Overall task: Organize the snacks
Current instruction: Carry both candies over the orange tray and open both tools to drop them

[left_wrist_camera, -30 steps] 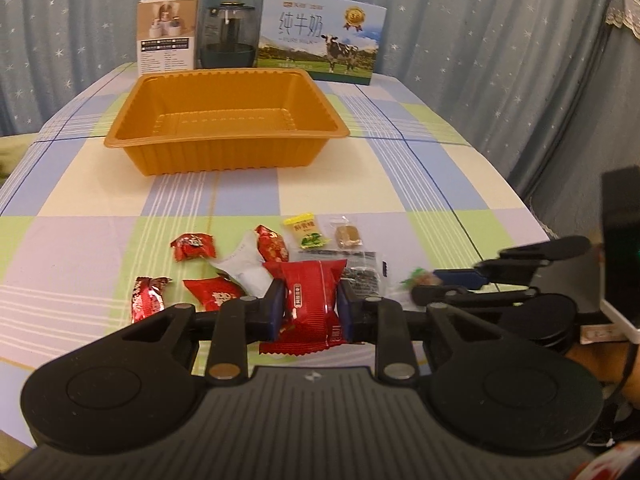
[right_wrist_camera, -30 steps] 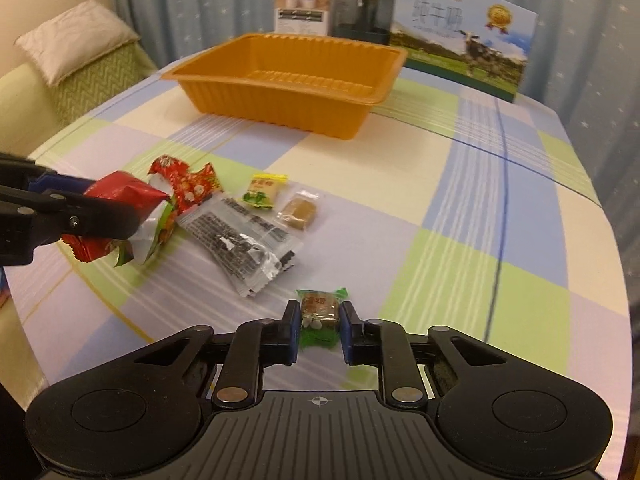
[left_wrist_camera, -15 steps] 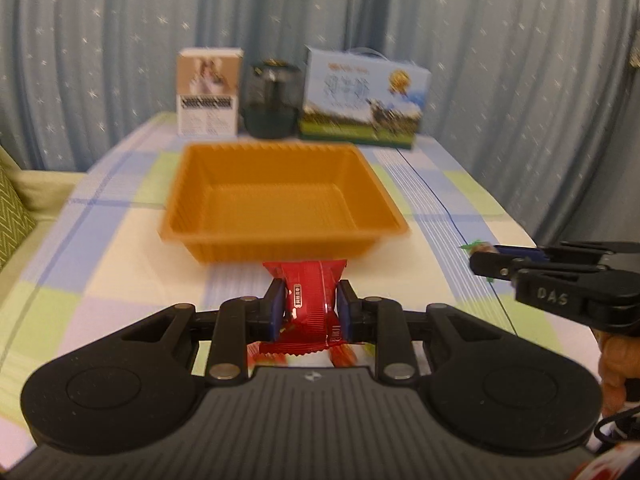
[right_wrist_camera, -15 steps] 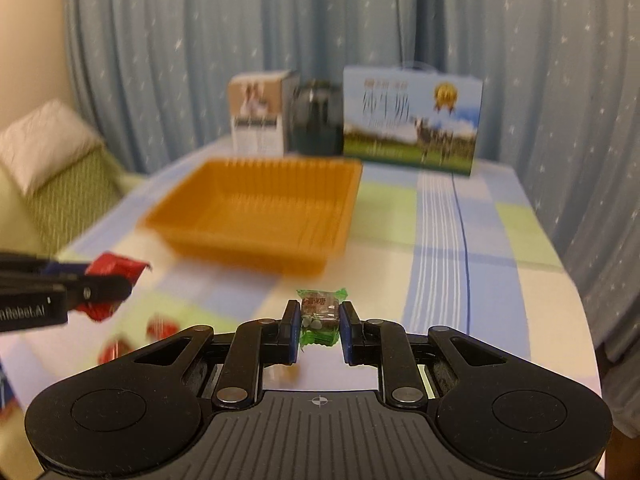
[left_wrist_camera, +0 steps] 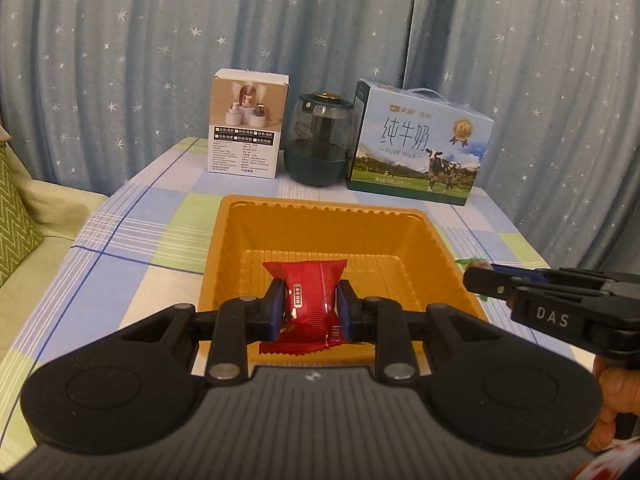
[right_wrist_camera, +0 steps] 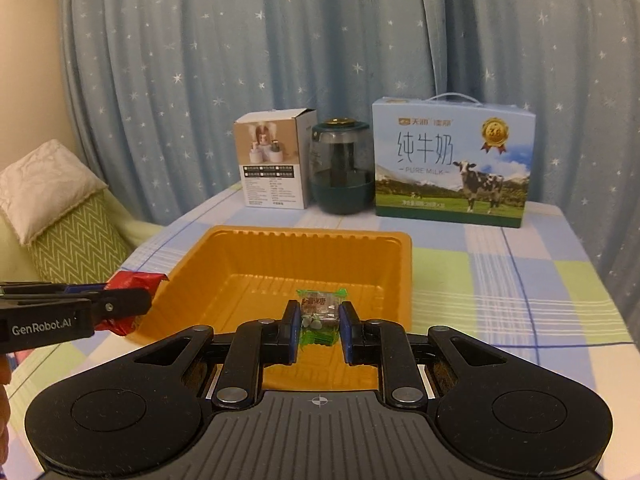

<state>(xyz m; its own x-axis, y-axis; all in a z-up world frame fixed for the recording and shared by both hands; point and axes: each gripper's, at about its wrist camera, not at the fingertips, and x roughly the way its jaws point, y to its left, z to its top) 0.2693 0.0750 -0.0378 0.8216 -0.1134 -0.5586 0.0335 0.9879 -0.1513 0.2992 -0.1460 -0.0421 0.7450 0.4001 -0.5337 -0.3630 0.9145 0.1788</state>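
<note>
While its blue pads press both sides of a red packet (left_wrist_camera: 313, 300), the left gripper (left_wrist_camera: 311, 307) hangs over the near edge of the orange tray (left_wrist_camera: 332, 224), the packet upright between the fingers with its crimped lower end dangling below them. From the right wrist view this same gripper (right_wrist_camera: 120, 304) comes in at the tray's left rim, the red wrapper (right_wrist_camera: 134, 280) sticking out past its tip. The right gripper (right_wrist_camera: 319, 326) is clamped on a small green candy (right_wrist_camera: 320, 312) in a clear-and-green wrapper, held above the near part of the tray (right_wrist_camera: 256, 252); in the left wrist view it (left_wrist_camera: 486, 276) reaches toward the tray's right rim, with a bit of the green wrapper (left_wrist_camera: 474, 262) showing at its tip. Nothing lies on the tray floor that can be seen. The tray sits on a desk (left_wrist_camera: 140, 232) covered by a checked cloth of blue, green and cream. Beyond the tray, along the desk's far edge, stand a white box (left_wrist_camera: 248, 122), a dark round jar (left_wrist_camera: 320, 140) just right of it, and a milk carton (left_wrist_camera: 418, 144) with a cow printed on it. Behind these hangs a blue curtain (left_wrist_camera: 320, 20) dotted with white stars. Left of the tray, off the desk, sits a sofa with a green zigzag cushion (right_wrist_camera: 76, 240).
</note>
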